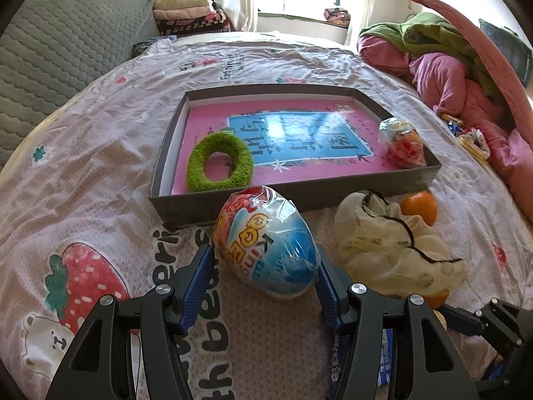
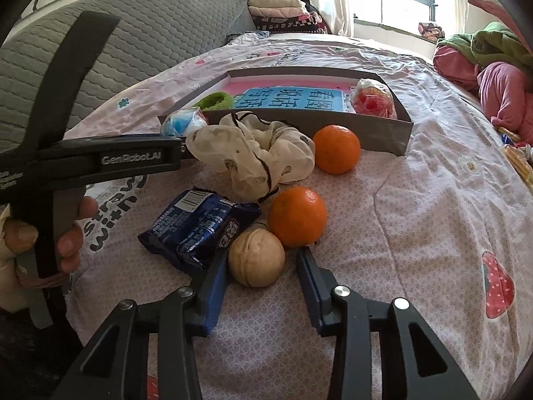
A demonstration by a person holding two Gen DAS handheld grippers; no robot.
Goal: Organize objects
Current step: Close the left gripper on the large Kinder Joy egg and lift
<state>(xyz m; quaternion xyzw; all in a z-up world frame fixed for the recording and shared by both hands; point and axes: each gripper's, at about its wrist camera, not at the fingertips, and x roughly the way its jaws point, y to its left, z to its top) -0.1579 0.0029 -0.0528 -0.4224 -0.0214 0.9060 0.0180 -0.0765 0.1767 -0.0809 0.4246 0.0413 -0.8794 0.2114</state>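
Observation:
My left gripper (image 1: 265, 260) is shut on a blue and red wrapped toy egg (image 1: 266, 243), held just in front of the grey box's near wall (image 1: 233, 200). The box holds a pink book (image 1: 299, 133), a green fuzzy ring (image 1: 218, 163) and a red wrapped egg (image 1: 404, 146). My right gripper (image 2: 261, 266) is open around a walnut (image 2: 256, 256) on the bed. Beside the walnut lie a blue snack pack (image 2: 200, 230), two oranges (image 2: 298, 216) (image 2: 337, 149) and a cream scrunchie (image 2: 253, 156). The left gripper with its egg (image 2: 183, 123) shows in the right wrist view.
Everything lies on a bed with a strawberry-print sheet (image 1: 100, 166). A grey quilted headboard (image 1: 60, 53) is at the left. Pink and green bedding (image 1: 449, 66) is piled at the right. Small snack packets (image 1: 466, 136) lie near that pile.

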